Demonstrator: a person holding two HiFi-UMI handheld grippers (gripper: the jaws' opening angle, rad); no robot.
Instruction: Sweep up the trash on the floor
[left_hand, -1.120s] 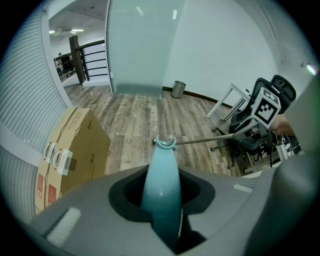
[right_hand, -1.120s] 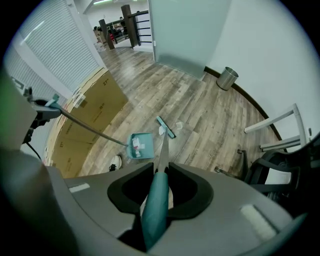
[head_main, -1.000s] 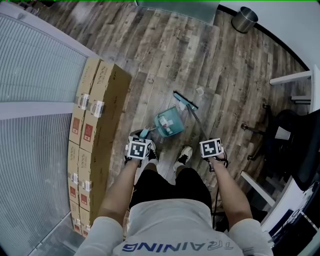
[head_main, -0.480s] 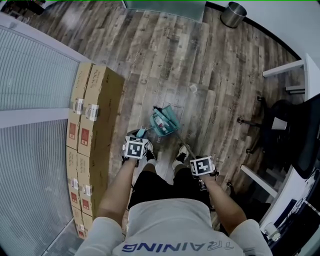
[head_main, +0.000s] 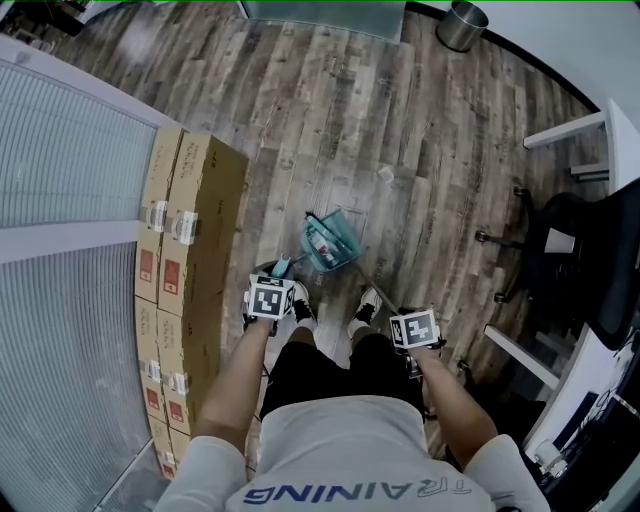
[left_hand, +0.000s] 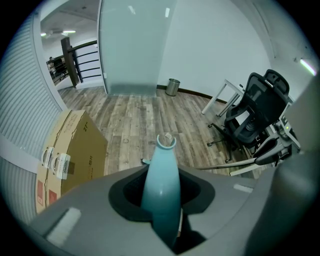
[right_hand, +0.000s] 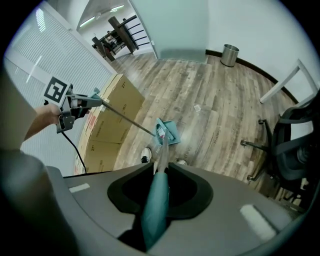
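Note:
A teal dustpan (head_main: 330, 240) with bits of litter in it stands on the wood floor in front of the person's shoes. Its long handle (left_hand: 161, 190) runs up into my left gripper (head_main: 280, 275), which is shut on the teal grip. My right gripper (head_main: 405, 318) is shut on the broom handle (right_hand: 156, 205); the metal shaft slants down to the dustpan (right_hand: 167, 131), where the broom head rests. A small white scrap (head_main: 385, 174) lies on the floor beyond the pan, also visible in the right gripper view as the scrap (right_hand: 197, 107).
A row of cardboard boxes (head_main: 190, 230) lines the ribbed wall on the left. A metal bin (head_main: 462, 25) stands by the far wall. A black office chair (head_main: 570, 250) and white desk legs (head_main: 565, 135) crowd the right side.
My right gripper has come back toward the person, drawing the broom head from beside the white scrap to the dustpan. The scrap stays on the floor. The left gripper held still.

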